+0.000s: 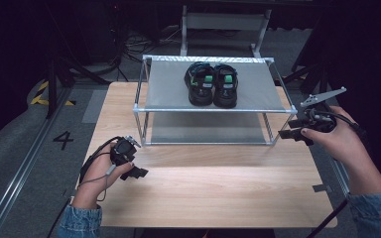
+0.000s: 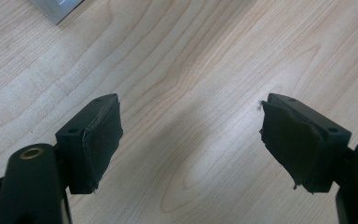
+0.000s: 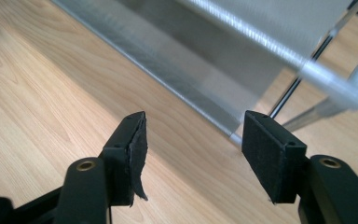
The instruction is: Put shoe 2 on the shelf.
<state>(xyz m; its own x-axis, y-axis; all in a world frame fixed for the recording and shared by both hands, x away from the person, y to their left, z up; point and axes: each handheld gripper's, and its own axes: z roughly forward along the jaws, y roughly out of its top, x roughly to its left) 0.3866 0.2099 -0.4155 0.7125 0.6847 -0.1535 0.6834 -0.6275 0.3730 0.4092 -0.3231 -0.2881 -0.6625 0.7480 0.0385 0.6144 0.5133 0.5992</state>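
1. High view: the pair of sandals (image 1: pixel 212 84) sits side by side on the top shelf of the rack (image 1: pixel 144 104), well beyond and to the left of the right claw (image 1: pixel 288 133). The left claw (image 1: pixel 135 172) rests low over the table (image 1: pixel 208 188), well in front of the rack. Risk: a reach from the right may clip the rack's corner post.

2. Left gripper view: the left claw (image 2: pixel 191 140) stands wide open and empty, with bare wood between its jaws. Its pad edges look frayed, so a grip may slip.

3. Right gripper view: the right claw (image 3: pixel 193 149) is wide open and empty. The rack's lower rail (image 3: pixel 182 84) lies just ahead of it. Risk: advancing level may strike that rail rather than clear the shelf.
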